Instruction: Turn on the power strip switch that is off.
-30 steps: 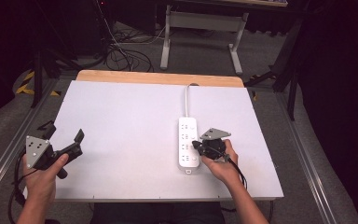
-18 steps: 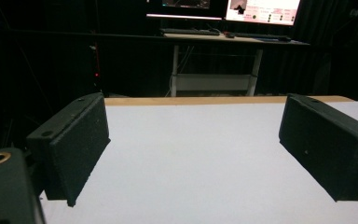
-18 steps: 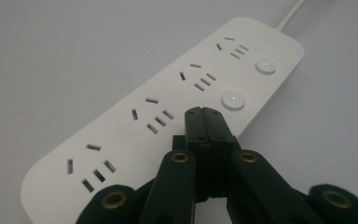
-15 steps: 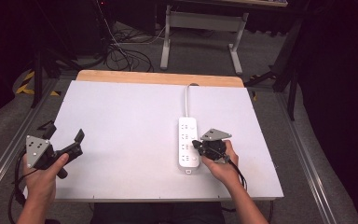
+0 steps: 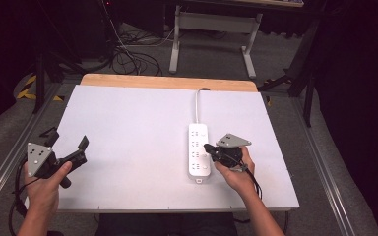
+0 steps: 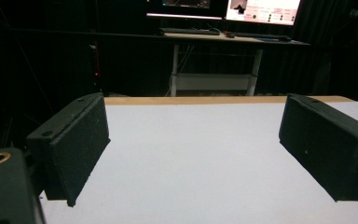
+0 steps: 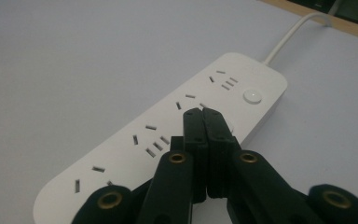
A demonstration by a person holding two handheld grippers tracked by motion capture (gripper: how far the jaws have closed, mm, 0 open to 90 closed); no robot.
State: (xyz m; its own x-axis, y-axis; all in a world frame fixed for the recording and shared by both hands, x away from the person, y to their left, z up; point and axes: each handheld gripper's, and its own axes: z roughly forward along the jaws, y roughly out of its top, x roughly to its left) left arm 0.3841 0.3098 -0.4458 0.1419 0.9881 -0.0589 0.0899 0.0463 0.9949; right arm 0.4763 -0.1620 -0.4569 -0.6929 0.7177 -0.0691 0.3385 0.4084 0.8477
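The right tongs (image 7: pixel 202 112), squeezed tight together, are pressing down on the white power strip (image 5: pixel 199 151) (its cord runs to the far edge), while the left tongs (image 5: pixel 68 142) are hanging wide open over the tabletop's (image 5: pixel 128 118) left side.

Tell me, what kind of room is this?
Probably a lab or workshop for recording tasks. A white table holds a power strip, a person works a hand-held gripper over it, cables tangle on the floor, and lit computer screens sit on a desk behind.
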